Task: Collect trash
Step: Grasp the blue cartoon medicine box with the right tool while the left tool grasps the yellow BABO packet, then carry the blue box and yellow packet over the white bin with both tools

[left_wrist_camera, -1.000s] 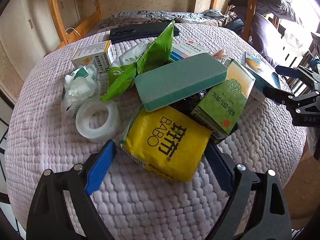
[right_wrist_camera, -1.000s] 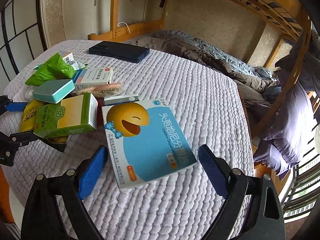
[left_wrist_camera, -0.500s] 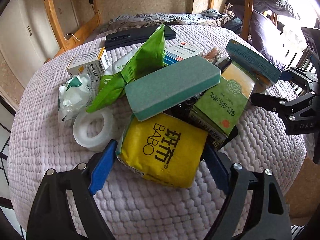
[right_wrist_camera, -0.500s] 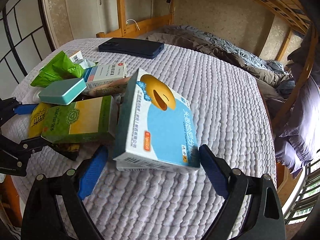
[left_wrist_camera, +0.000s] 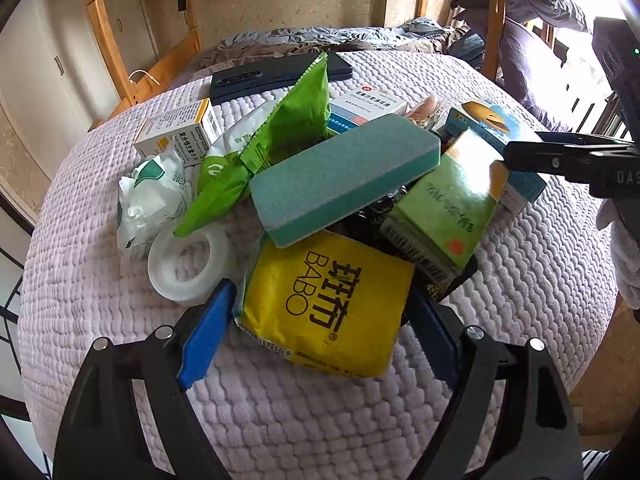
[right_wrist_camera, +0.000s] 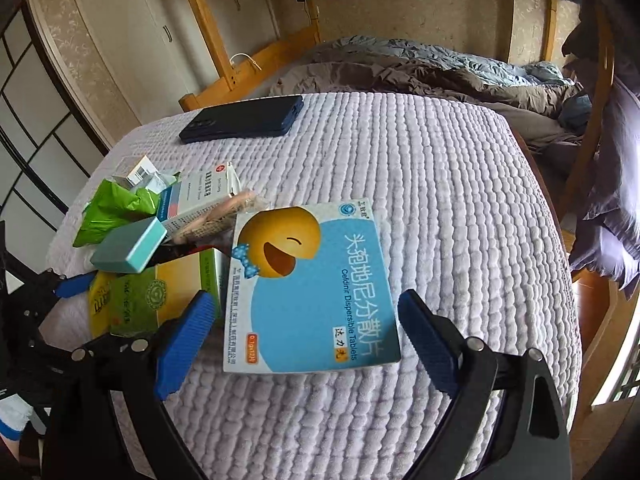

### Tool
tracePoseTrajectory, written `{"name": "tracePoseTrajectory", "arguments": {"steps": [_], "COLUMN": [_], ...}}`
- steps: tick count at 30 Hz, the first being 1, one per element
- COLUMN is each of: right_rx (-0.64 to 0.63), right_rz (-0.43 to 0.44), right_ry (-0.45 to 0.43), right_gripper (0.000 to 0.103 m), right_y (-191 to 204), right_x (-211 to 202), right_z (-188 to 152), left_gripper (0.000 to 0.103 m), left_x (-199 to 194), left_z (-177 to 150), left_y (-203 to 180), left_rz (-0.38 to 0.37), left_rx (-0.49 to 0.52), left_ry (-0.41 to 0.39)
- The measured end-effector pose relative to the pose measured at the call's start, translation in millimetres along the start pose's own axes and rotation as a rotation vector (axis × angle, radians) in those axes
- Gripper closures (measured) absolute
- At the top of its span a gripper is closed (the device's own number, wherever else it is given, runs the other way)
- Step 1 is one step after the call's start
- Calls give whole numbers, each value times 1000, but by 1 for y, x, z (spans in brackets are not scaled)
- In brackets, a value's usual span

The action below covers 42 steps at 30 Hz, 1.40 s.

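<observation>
In the left wrist view, a dark packet (left_wrist_camera: 372,216) is largely hidden beneath the teal block (left_wrist_camera: 344,178) and the green box (left_wrist_camera: 444,208); its print cannot be read. At 3 o'clock the right gripper (left_wrist_camera: 516,156) is cut by the frame edge. In the right wrist view, the yellow pack (right_wrist_camera: 100,300) is mostly covered by the green box (right_wrist_camera: 160,296), and the left gripper (right_wrist_camera: 68,286) is clipped at 9 o'clock.

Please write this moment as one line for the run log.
task: collect trash | left gripper: open around yellow pack | right gripper: open around blue tablet box | neither lifted
</observation>
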State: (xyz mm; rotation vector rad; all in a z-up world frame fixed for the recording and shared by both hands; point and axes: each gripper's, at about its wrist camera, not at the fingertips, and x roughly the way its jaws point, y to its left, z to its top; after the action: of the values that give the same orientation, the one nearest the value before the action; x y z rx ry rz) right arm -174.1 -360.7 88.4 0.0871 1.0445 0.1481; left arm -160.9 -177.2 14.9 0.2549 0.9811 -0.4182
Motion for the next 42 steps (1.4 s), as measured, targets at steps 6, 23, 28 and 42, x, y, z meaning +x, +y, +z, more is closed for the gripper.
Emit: {"name": "tracePoseTrajectory", "arguments": {"steps": [6, 23, 28, 42], "right_rx": [-88, -61, -39, -58], "right_rz": [-84, -118, -110, -212], "right_ry": [28, -31, -27, 14], "right_gripper": [25, 25, 25, 24], "right_y": [11, 19, 24, 51], "right_x": [8, -36, -48, -29], "right_z": [-5, -37, -56, -88], "left_gripper": [24, 28, 28, 28], "left_x": [1, -18, -27, -36], "left_z": [5, -13, -24, -44], "left_y": [0, -3, -6, -15], "left_rz": [-5, -36, -50, -28], "left_rx": [14, 1, -16, -7], "left_ry": [-5, -14, -11, -7]}}
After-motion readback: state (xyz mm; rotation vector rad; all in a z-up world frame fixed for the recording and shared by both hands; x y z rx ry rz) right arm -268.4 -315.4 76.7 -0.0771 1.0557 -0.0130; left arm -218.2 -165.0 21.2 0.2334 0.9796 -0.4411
